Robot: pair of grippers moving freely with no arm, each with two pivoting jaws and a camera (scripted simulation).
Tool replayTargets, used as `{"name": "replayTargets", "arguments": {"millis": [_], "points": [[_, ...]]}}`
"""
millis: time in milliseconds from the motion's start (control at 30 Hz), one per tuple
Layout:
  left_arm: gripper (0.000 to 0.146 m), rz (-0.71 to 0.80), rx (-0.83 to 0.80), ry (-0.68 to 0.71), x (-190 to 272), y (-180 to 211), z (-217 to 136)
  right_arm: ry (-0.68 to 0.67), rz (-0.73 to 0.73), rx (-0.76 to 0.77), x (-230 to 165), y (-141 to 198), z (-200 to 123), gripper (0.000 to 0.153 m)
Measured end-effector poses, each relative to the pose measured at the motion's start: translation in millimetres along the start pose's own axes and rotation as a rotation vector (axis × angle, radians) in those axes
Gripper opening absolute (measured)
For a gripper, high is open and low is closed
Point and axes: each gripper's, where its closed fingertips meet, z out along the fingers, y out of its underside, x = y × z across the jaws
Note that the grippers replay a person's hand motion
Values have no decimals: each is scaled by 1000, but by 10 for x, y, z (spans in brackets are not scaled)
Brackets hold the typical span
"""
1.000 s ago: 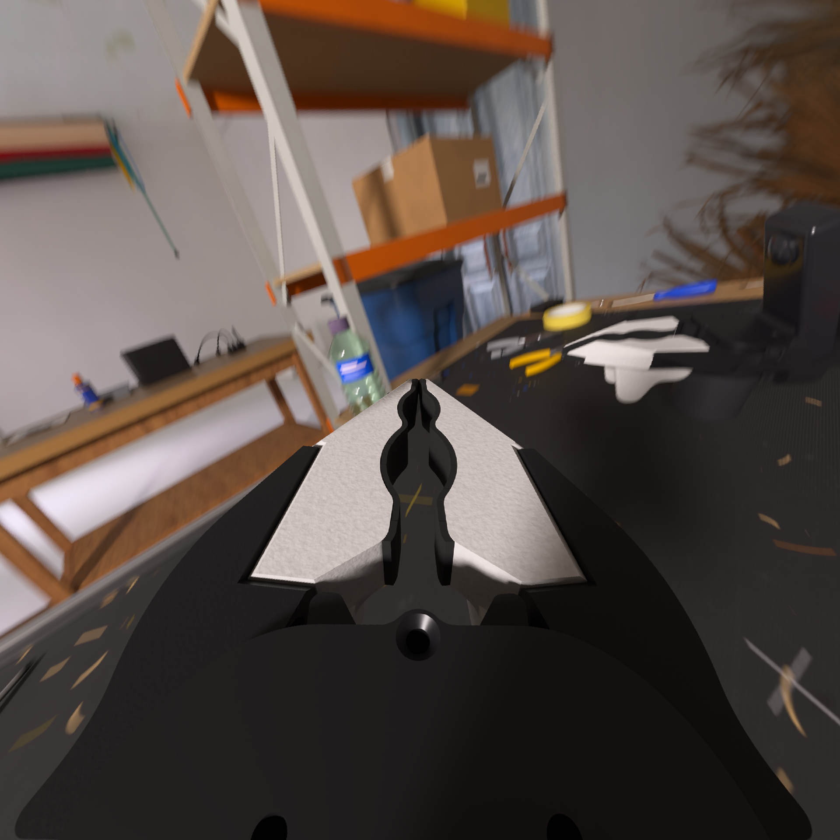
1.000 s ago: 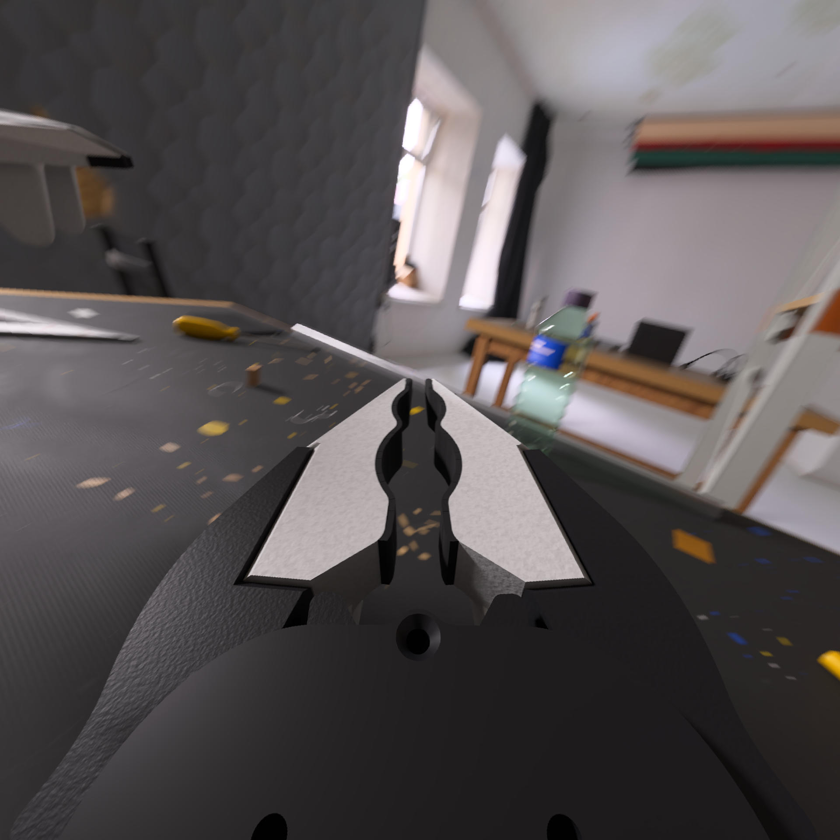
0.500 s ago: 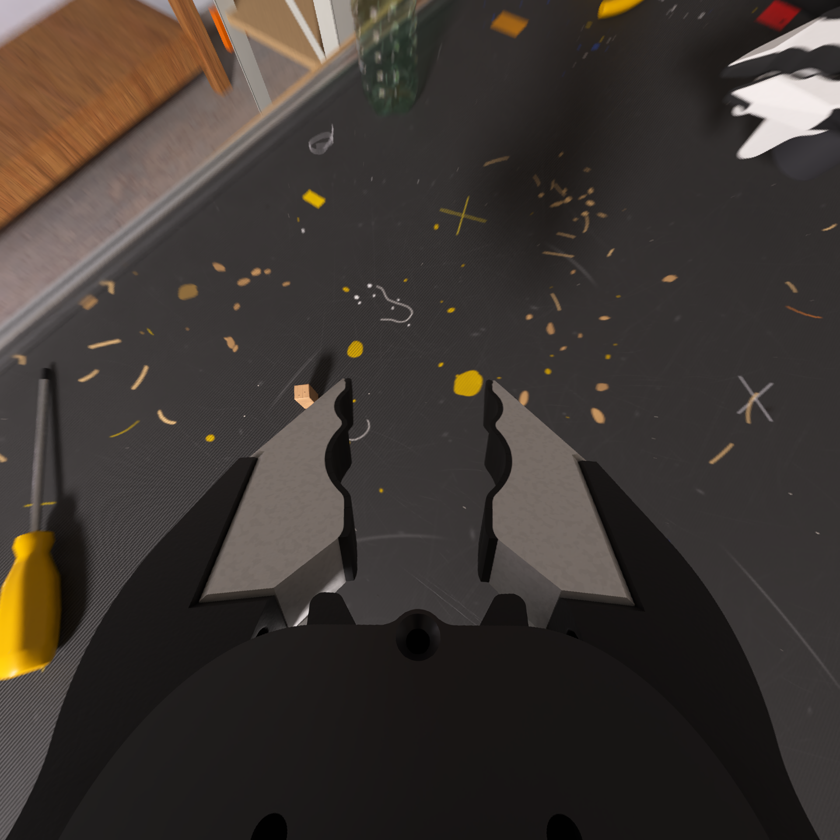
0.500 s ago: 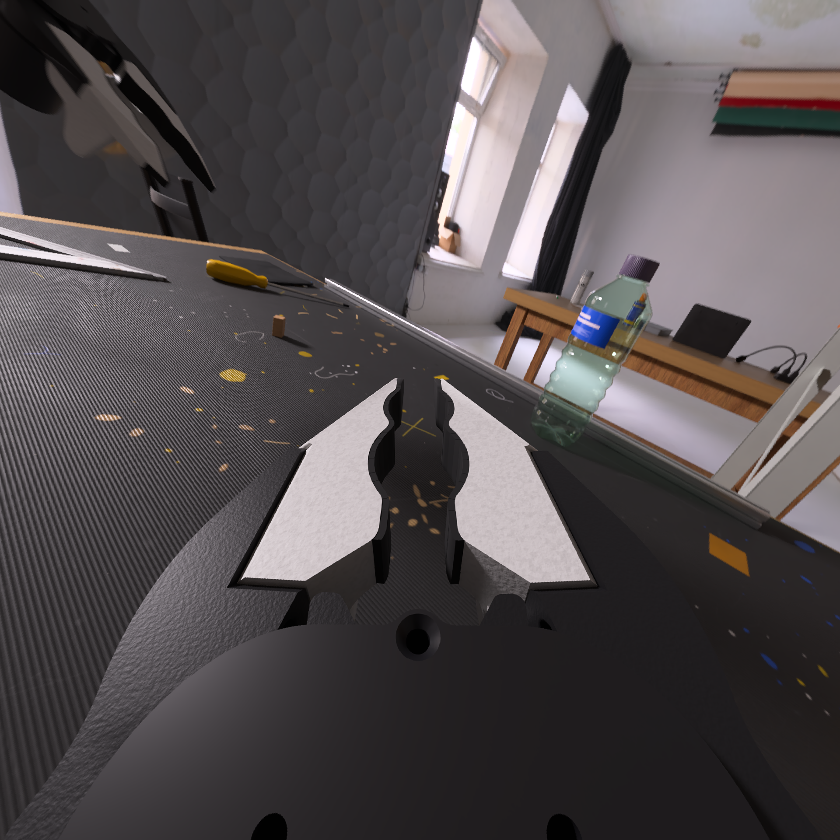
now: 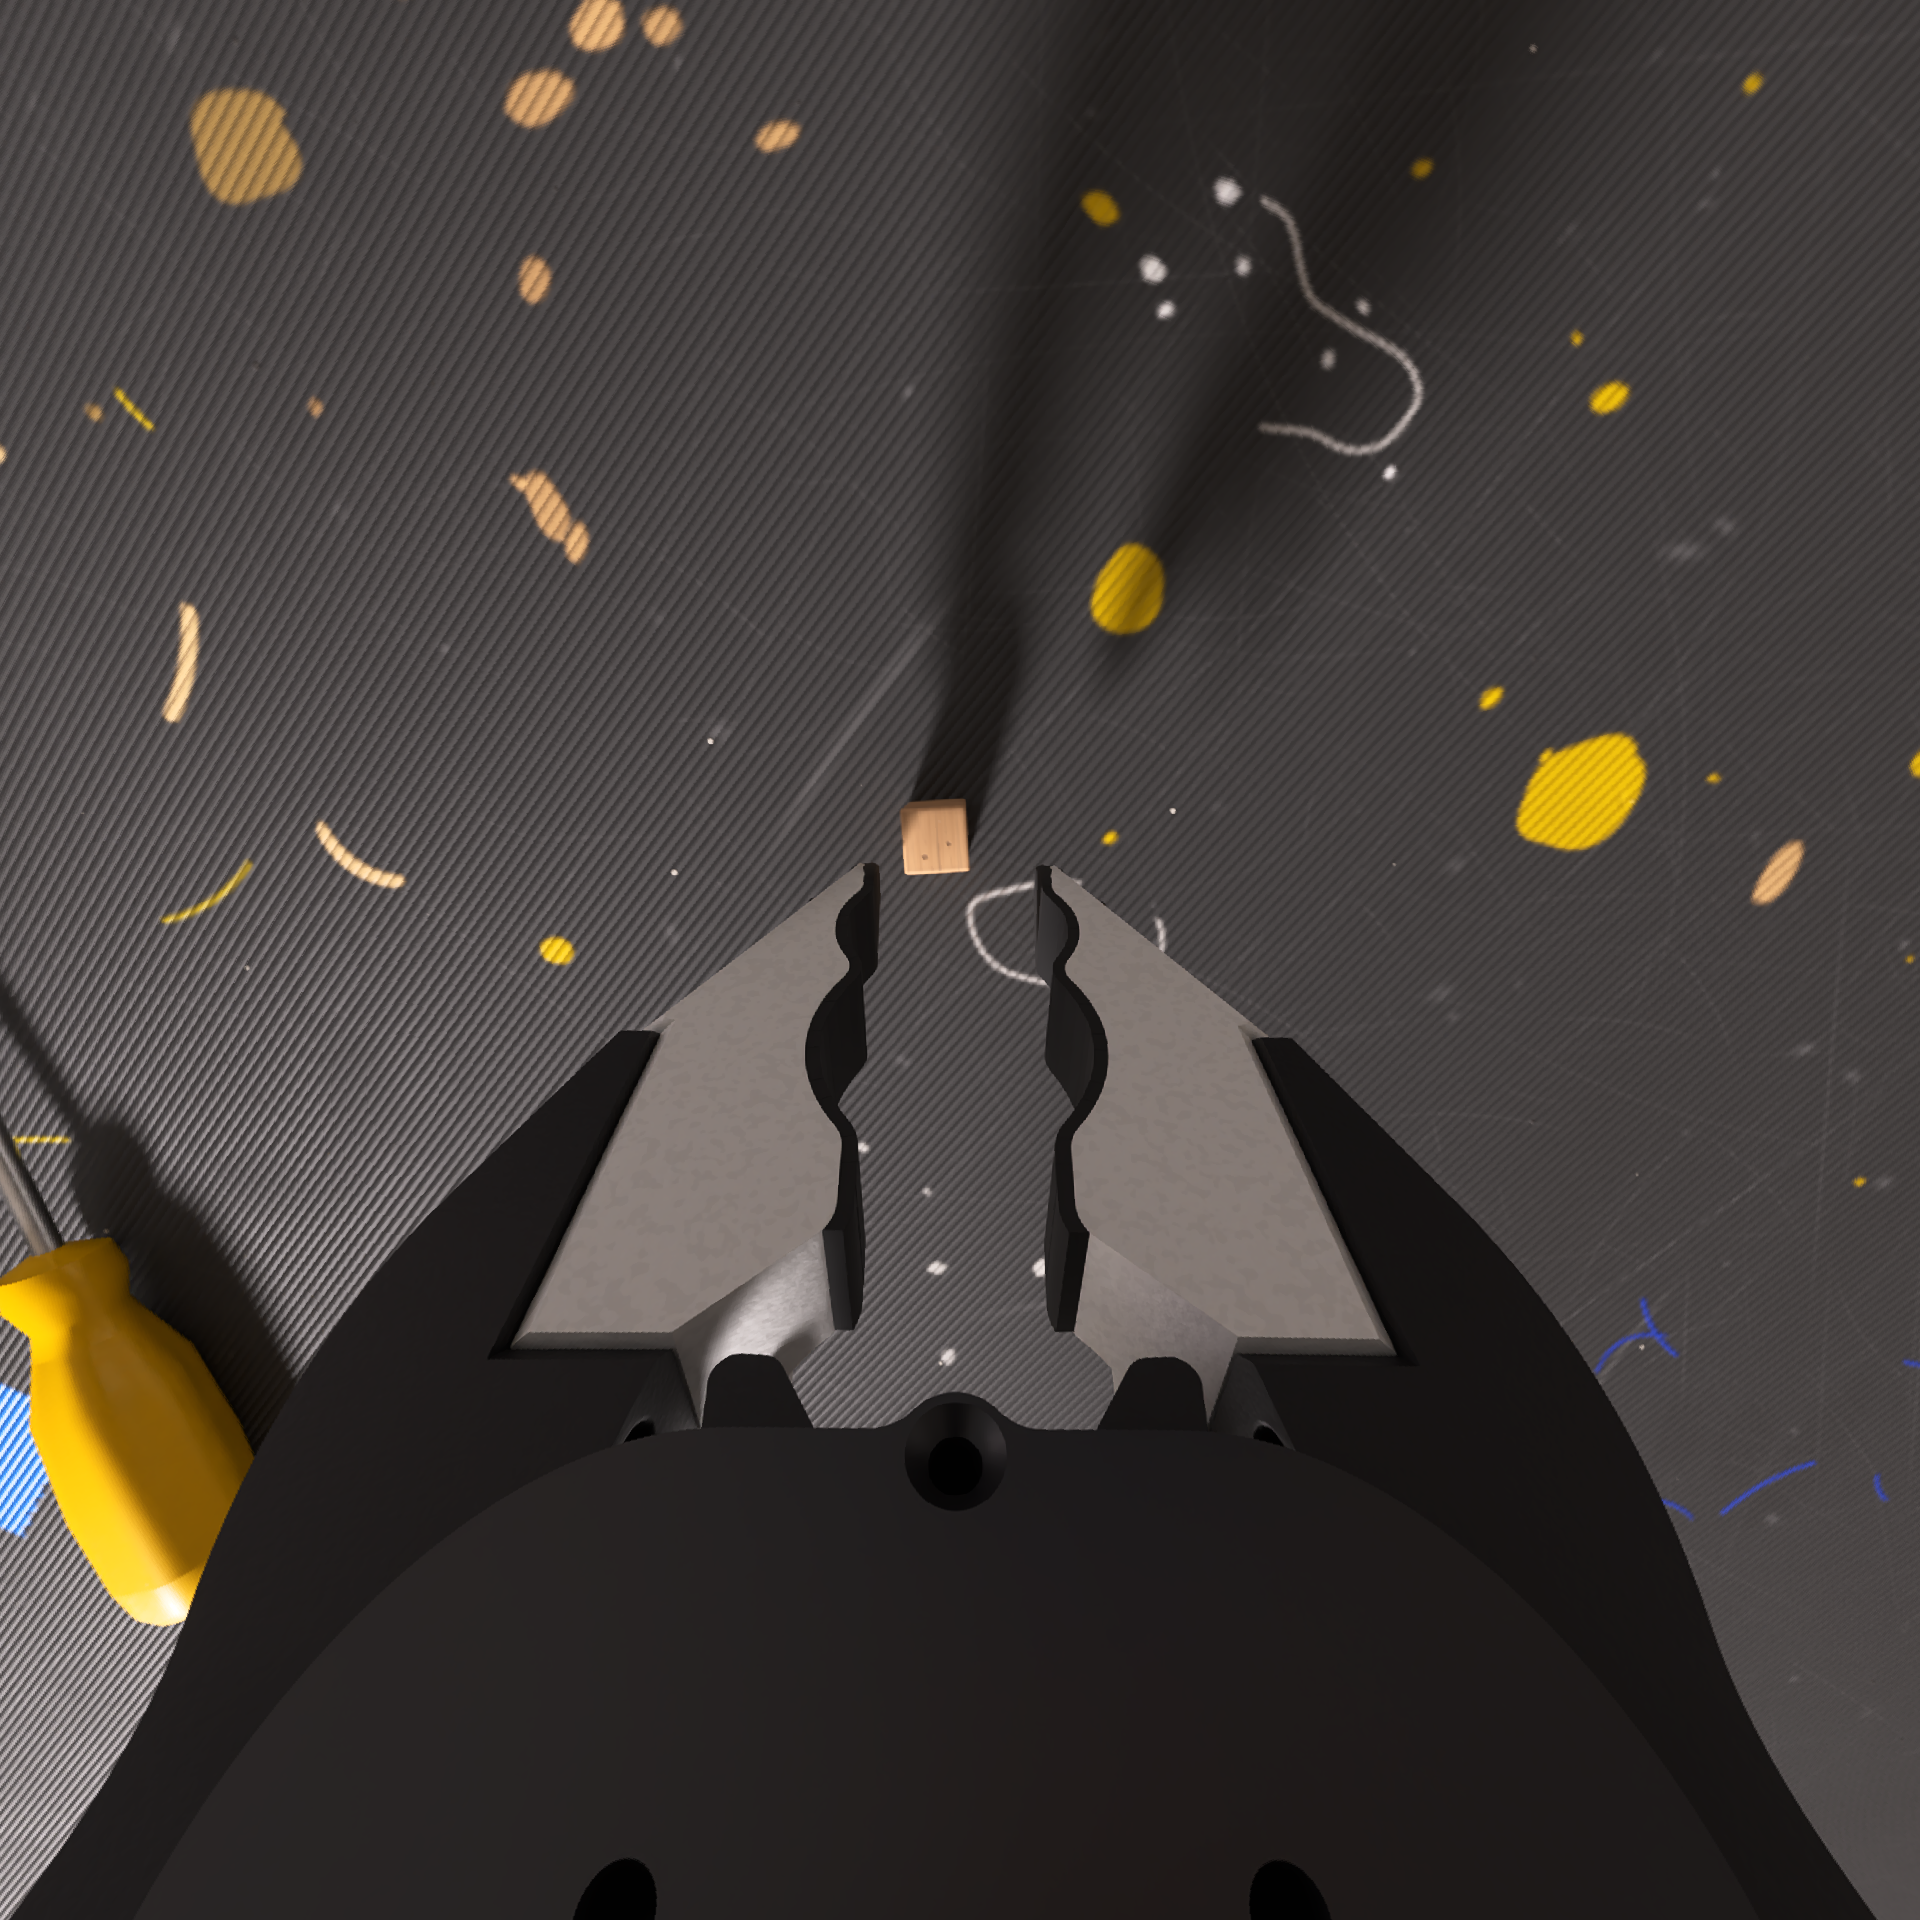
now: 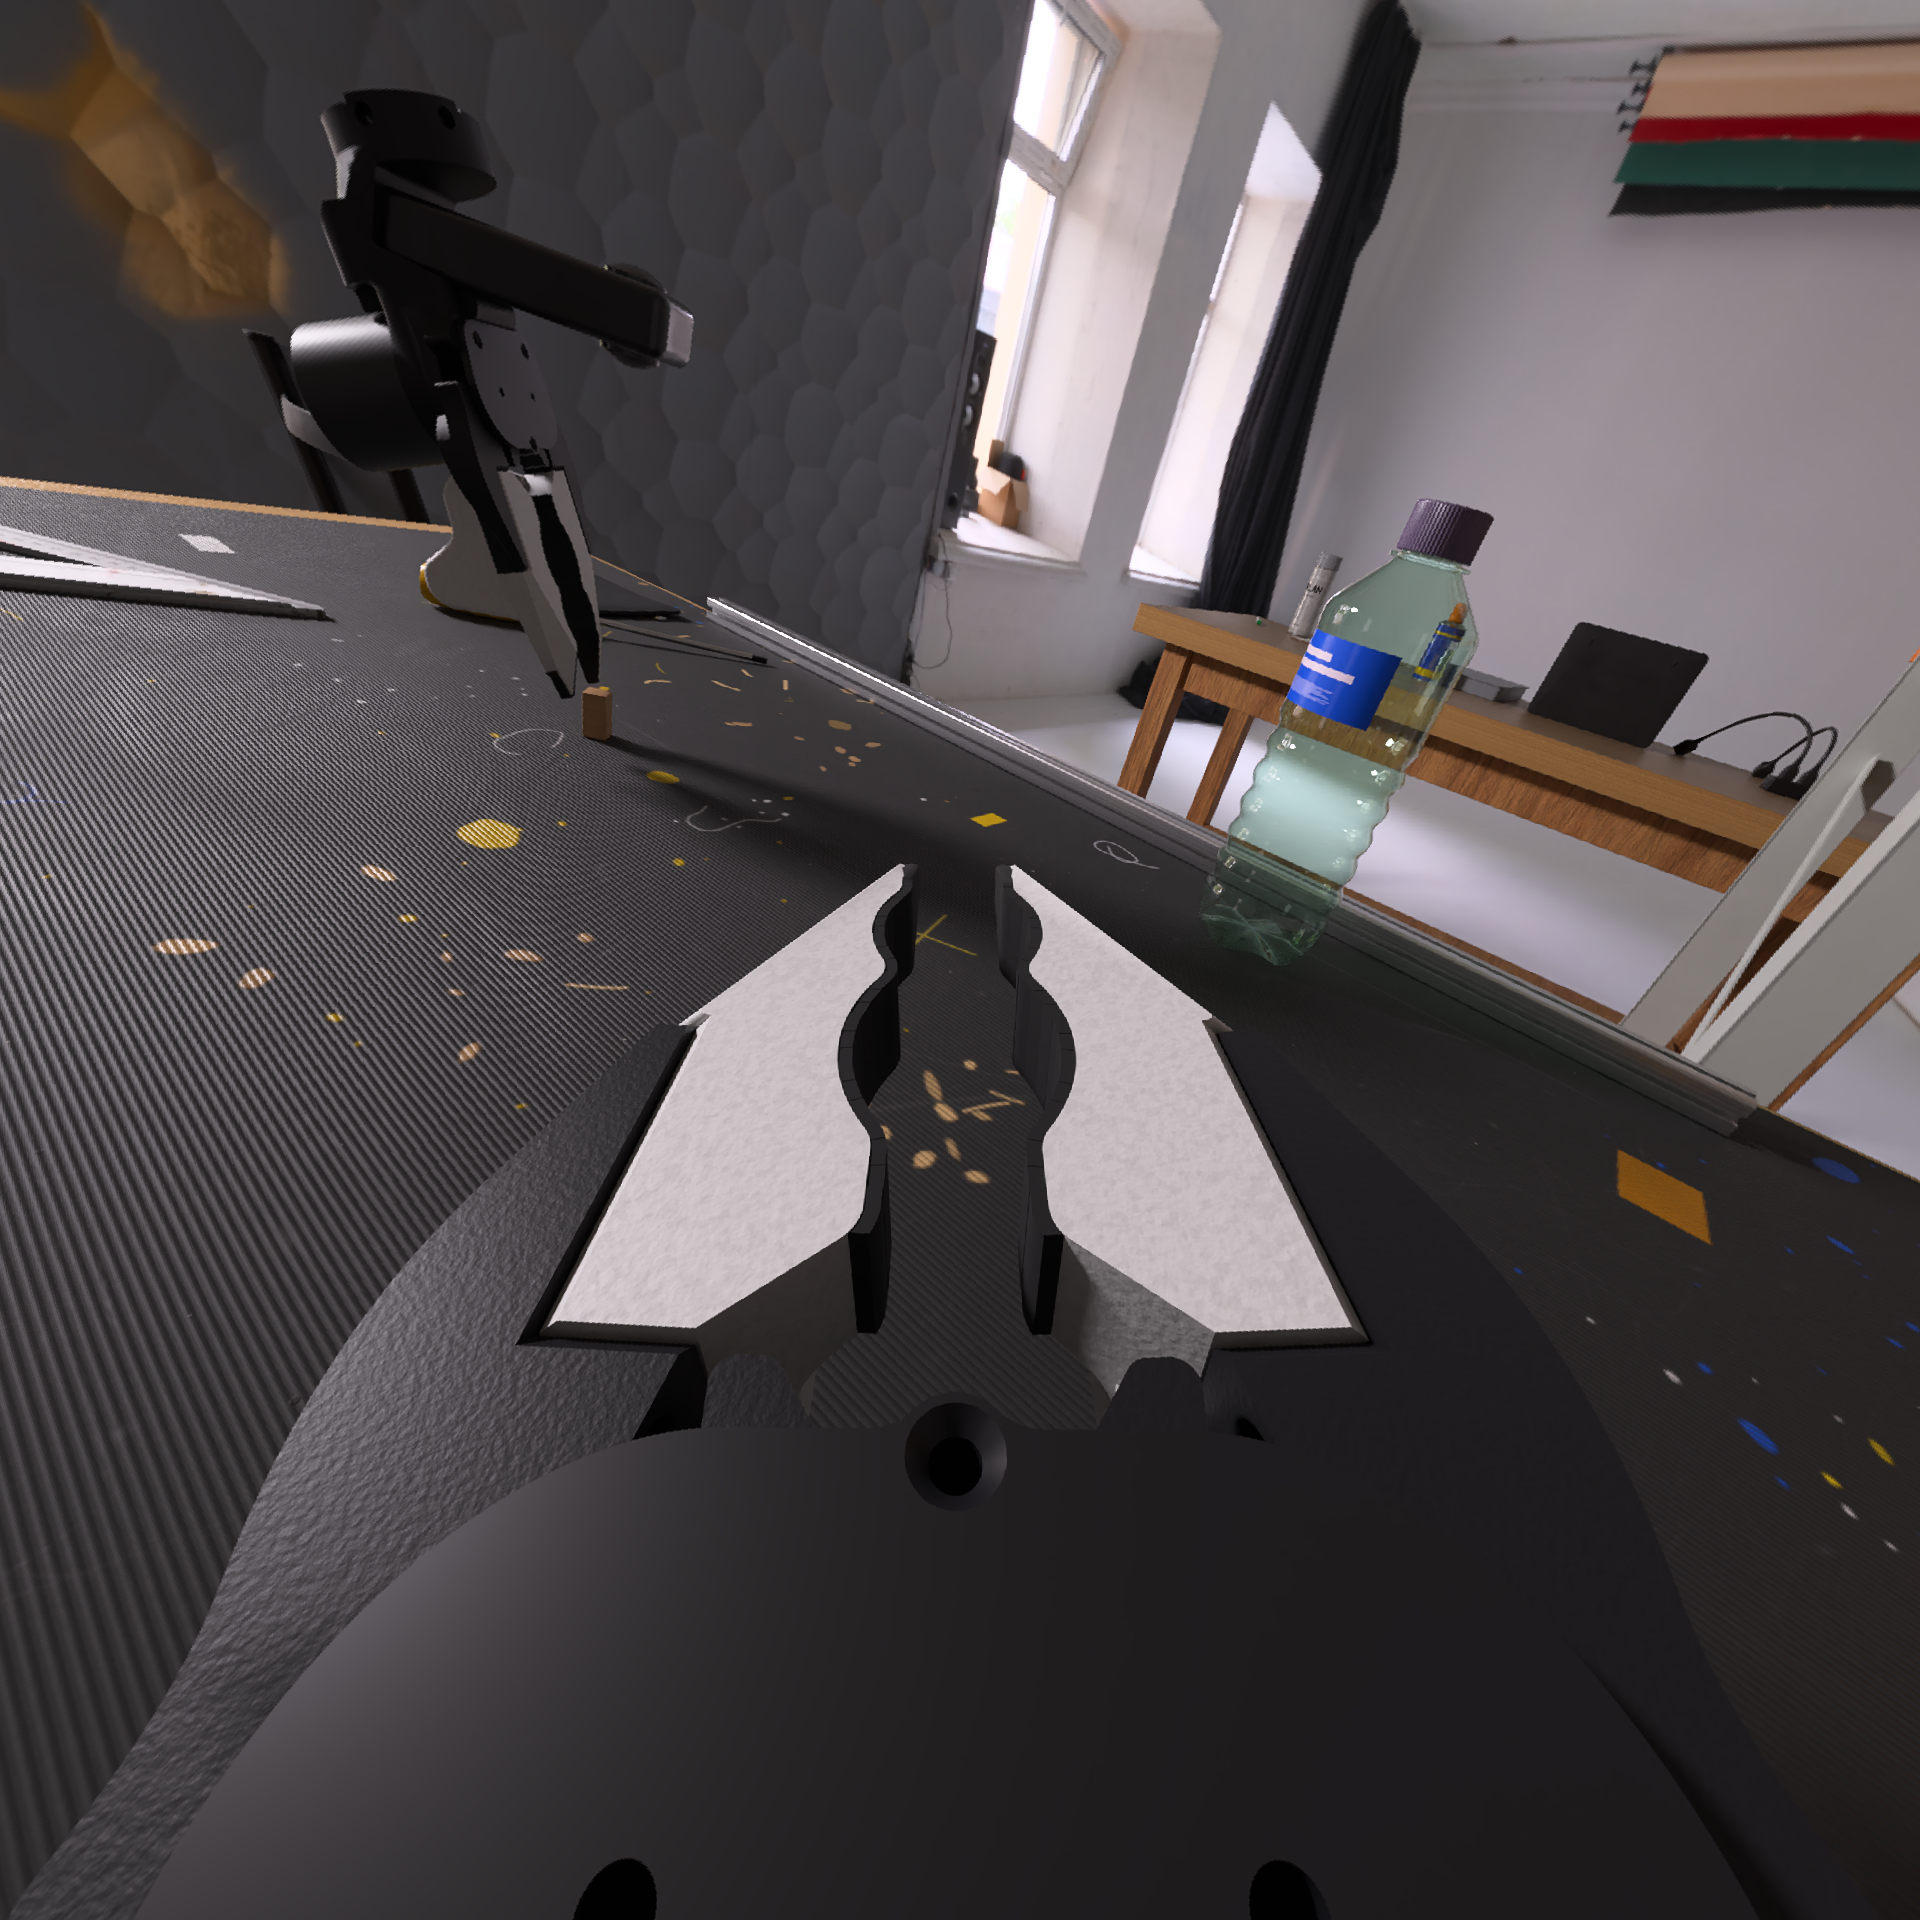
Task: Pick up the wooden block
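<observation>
A small light wooden block [image 5: 934, 837] stands on the dark ribbed table mat [image 5: 727, 520]. My left gripper [image 5: 956, 878] points down at the mat, open, with the block just beyond its fingertips and slightly left of the gap's centre. In the right wrist view the block [image 6: 596, 713] shows far off, with the left gripper [image 6: 571, 681] tilted down right above it. My right gripper [image 6: 956, 873] hovers low over the mat, empty, its jaws a narrow gap apart.
A yellow-handled screwdriver [image 5: 114, 1423] lies at the left of the left gripper. A plastic water bottle [image 6: 1340, 738] stands near the table's metal edge [image 6: 1143, 831]. A metal ruler [image 6: 156, 587] lies at the far left. Paint spots cover the mat.
My left gripper tipped down from facing the room, opened, and closed in on the block, which now sits at its fingertips. My right gripper opened slightly and rose a little.
</observation>
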Motion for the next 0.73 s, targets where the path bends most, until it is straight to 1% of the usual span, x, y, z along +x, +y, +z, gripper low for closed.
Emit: {"name": "replayTargets", "arguments": {"millis": [67, 167, 200, 267, 367, 433, 500, 533, 667, 733], "points": [[29, -15, -3, 6, -20, -7, 26, -1, -4, -6, -1, -1, 3, 14], [27, -68, -3, 61, -9, -8, 86, -1, -18, -11, -5, 2, 10, 15], [25, -88, -1, 84, -3, -5, 107, 0, -23, -12, -4, 5, 11, 15], [14, -114, 15, 102, -18, -9, 119, 3, -28, -18, 1, 14, 8, 15], [14, -111, 57, 85, -47, -27, 21, 5, -31, -24, 6, 21, 7, 15], [14, -109, 139, 64, -30, -85, -129, 5, -30, -26, 1, 7, 9, 16], [13, -108, 279, 77, 92, -201, -349, 0, -30, -22, -10, -14, 2, 16], [13, -90, 391, 109, 225, -294, -505, -6, -28, -19, -21, -27, -2, 16], [14, 2, 900, 335, 1043, -593, -1290, -66, -25, 11, -140, -120, -23, 16], [14, 61, 1085, 430, 1432, -621, -1582, -114, -19, 35, -227, -179, -34, 16]]}}
